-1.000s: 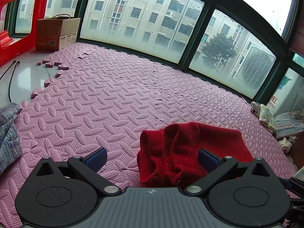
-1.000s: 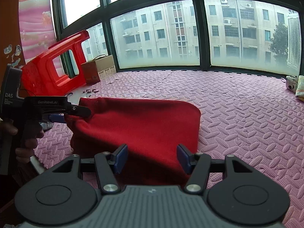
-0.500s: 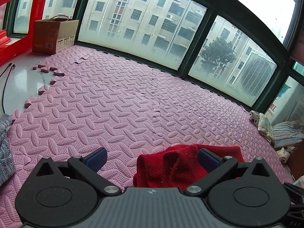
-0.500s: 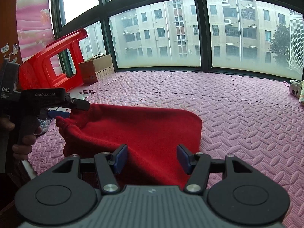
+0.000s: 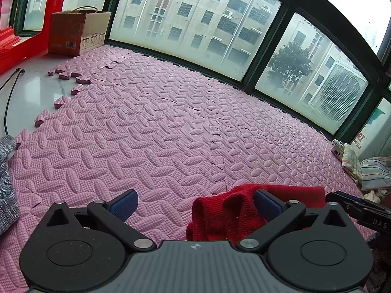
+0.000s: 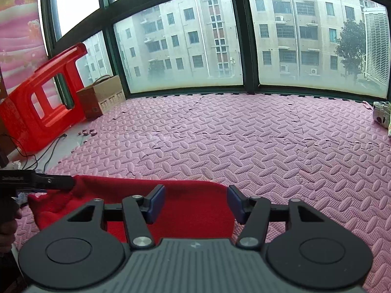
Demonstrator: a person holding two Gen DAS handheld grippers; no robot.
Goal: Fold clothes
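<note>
From left to right, a grey knit garment (image 5: pixel 6 183) lies at the left edge of the pink foam mat (image 5: pixel 151 131), then the red sweater (image 6: pixel 185 210) spreads flat near the mat's near edge, and a pile of striped and pale clothes (image 5: pixel 366 171) waits at the right edge. The left hand-held gripper (image 5: pixel 195 204) stands released, its pads wide apart, with a bunched fold of the sweater lying against the inner face of its right finger only. The right hand-held gripper (image 6: pixel 195 204) hovers half-spread over the cloth, clamping nothing. The sweater looks partly folded at best: one end is smooth, the other still crumpled, and more clothes remain. Its long axis runs left to right along the near edge.
</note>
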